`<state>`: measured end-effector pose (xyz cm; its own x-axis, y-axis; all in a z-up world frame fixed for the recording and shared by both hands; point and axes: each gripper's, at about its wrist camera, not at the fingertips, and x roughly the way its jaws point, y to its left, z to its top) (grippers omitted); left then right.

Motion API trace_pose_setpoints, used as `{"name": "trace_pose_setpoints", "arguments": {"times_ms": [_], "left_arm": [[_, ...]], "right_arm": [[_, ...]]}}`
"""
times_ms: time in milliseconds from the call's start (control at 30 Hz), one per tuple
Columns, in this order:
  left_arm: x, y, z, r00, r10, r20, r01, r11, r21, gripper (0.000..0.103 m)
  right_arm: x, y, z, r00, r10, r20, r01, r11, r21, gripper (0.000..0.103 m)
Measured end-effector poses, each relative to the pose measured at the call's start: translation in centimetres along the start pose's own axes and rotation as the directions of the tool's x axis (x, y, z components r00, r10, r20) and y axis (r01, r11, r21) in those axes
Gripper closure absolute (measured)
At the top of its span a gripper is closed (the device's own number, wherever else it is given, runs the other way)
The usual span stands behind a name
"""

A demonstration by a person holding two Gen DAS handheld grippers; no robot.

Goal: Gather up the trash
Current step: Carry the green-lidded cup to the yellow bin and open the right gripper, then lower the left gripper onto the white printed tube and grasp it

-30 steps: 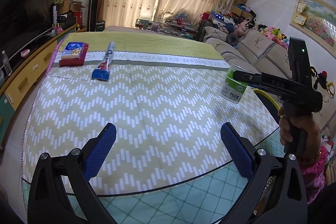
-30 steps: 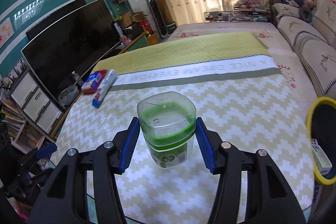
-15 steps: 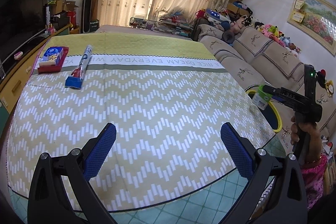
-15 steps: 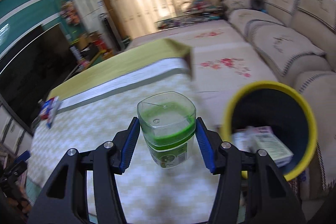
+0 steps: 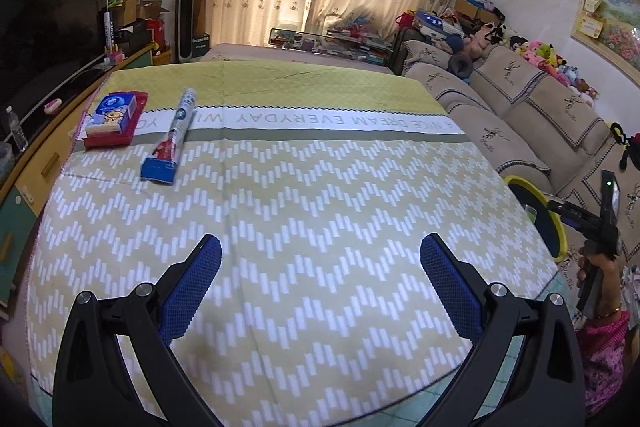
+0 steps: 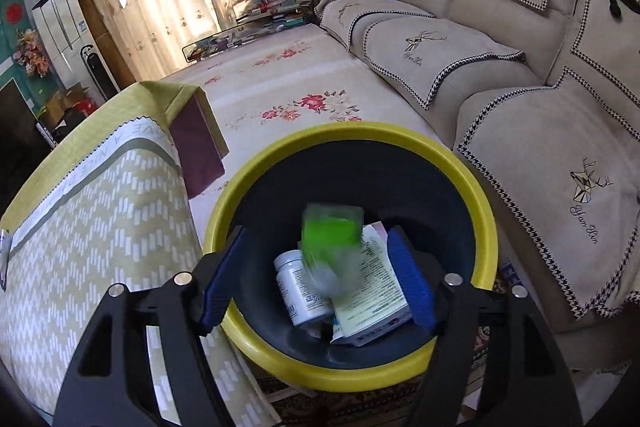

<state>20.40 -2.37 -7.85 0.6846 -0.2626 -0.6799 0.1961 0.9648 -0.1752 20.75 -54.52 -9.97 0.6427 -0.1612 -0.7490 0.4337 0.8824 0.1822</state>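
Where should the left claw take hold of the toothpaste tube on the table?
Grip the toothpaste tube across its round middle, coming down from above. It lies flat on the tablecloth, its long axis running away from the left claw, so open pads can straddle its sides.

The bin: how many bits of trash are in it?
3: a green-lidded jar dropping in, a white bottle lying at the bottom, and a box beside it. More may be hidden underneath.
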Motion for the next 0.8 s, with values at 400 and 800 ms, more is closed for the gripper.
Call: {"name": "trace_pose_setpoints", "arguments": {"times_ms": [400,800], "left_arm": [[6.2,7.6,6.2,0.983,0.156,-0.095,-0.153,0.987,0.041,0.005],[13.1,11.3,10.4,0.964,0.169,-0.204,-0.160,0.985,0.058,0.030]], "right_arm": [[0.2,2.7,-0.1,0.998,0.054,-0.015,-0.054,0.998,-0.032,0.032],[-0.5,4.5,0.3,0.998,0.062,-0.006,-0.063,0.997,-0.050,0.029]]}}
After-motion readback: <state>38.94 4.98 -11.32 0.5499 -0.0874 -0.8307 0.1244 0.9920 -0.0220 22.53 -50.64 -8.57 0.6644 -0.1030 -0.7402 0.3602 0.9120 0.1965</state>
